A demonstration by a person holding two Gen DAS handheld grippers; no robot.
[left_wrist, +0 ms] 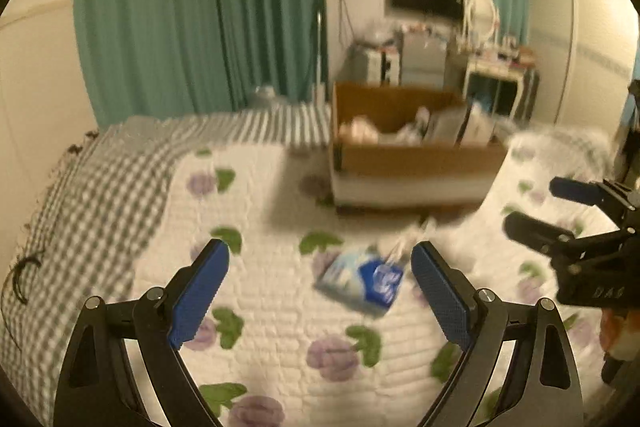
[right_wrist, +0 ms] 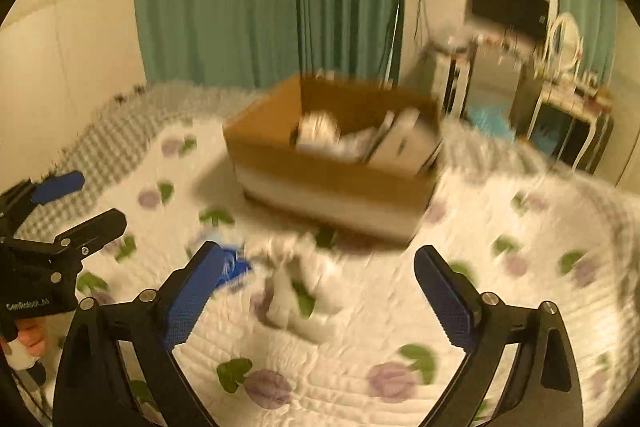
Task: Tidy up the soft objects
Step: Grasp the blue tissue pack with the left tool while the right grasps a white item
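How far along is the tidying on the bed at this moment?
Partly done: the cardboard box already holds several items, too blurred to name. Nothing is in hand; the left gripper and right gripper are both open. Still loose on the floral quilt are a blue and white packet and a white soft item, so at least two pickups remain.

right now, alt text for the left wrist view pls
The open left gripper hovers over a floral quilt, a blue-and-white packet lying between its fingers. Behind sits an open cardboard box; the right gripper enters at right.
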